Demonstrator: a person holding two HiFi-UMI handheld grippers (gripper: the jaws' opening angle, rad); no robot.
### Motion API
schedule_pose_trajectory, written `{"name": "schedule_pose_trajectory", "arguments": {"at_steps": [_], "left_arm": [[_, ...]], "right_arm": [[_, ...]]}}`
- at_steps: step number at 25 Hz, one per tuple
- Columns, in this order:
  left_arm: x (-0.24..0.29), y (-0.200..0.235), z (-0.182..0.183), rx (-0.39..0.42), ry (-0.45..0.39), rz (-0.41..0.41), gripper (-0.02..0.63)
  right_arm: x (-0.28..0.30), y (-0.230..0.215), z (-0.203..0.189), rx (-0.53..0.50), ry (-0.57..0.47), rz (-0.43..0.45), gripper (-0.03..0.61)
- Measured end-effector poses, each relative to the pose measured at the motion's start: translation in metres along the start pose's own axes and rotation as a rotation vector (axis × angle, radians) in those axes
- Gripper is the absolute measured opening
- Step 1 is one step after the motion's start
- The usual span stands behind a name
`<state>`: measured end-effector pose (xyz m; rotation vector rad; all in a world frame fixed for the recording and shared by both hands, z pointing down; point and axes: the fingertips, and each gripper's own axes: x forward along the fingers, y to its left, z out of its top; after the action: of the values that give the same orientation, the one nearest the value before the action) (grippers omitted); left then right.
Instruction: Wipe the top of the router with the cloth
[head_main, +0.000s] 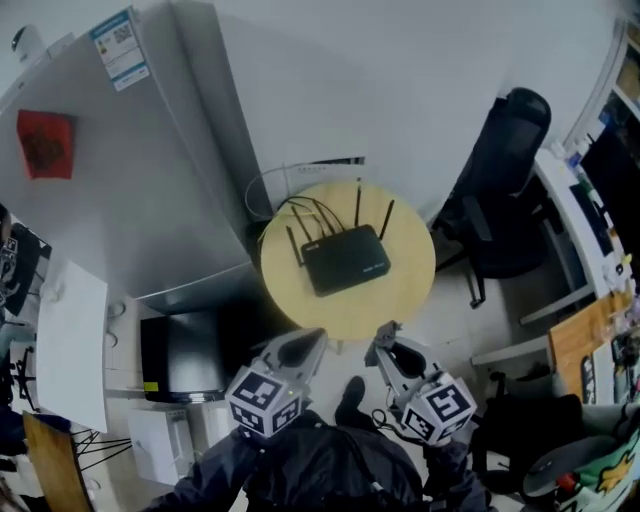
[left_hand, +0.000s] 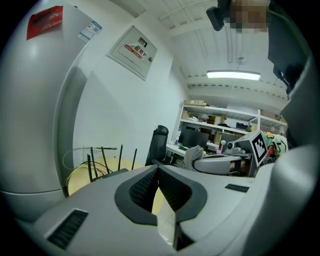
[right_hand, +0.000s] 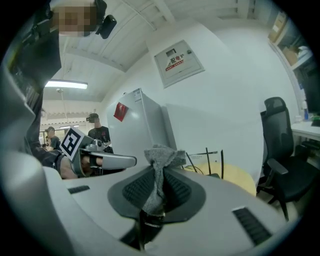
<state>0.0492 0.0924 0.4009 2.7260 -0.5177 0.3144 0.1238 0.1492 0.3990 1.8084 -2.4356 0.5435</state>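
A black router with several upright antennas lies on the round yellow table. Both grippers hover just off the table's near edge, short of the router. My right gripper is shut on a grey cloth, whose bunched end sticks up past the pads. My left gripper is shut with nothing in it. In the left gripper view the router sits low at the left, past the closed jaws of my left gripper, and the cloth shows in the other gripper. The right gripper view shows only the router's antennas.
A tall white fridge stands left of the table, with a dark cabinet below it. Cables loop behind the router. A black office chair and a cluttered desk stand to the right. People stand in the background of the right gripper view.
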Motion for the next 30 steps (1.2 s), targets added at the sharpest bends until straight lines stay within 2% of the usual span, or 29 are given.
{"name": "schedule_pose_trajectory", "arguments": {"at_steps": [8, 15, 21, 25, 28, 30], "left_arm": [[0.066, 0.036, 0.023, -0.016, 0.017, 0.044, 0.002], [0.087, 0.097, 0.022, -0.017, 0.031, 0.071, 0.002], [0.102, 0.156, 0.019, -0.035, 0.049, 0.067, 0.002], [0.104, 0.189, 0.014, -0.053, 0.059, 0.086, 0.002], [0.104, 0.205, 0.011, -0.073, 0.066, 0.106, 0.002], [0.104, 0.215, 0.008, -0.081, 0.074, 0.120, 0.002]], "right_arm": [[0.058, -0.072, 0.016, -0.021, 0.067, 0.079, 0.072], [0.143, -0.092, 0.015, -0.069, 0.171, 0.138, 0.072], [0.233, -0.104, -0.001, -0.153, 0.306, 0.203, 0.072], [0.281, -0.108, -0.015, -0.259, 0.399, 0.254, 0.072], [0.314, -0.112, -0.035, -0.415, 0.490, 0.316, 0.072], [0.337, -0.118, -0.058, -0.559, 0.578, 0.363, 0.072]]}}
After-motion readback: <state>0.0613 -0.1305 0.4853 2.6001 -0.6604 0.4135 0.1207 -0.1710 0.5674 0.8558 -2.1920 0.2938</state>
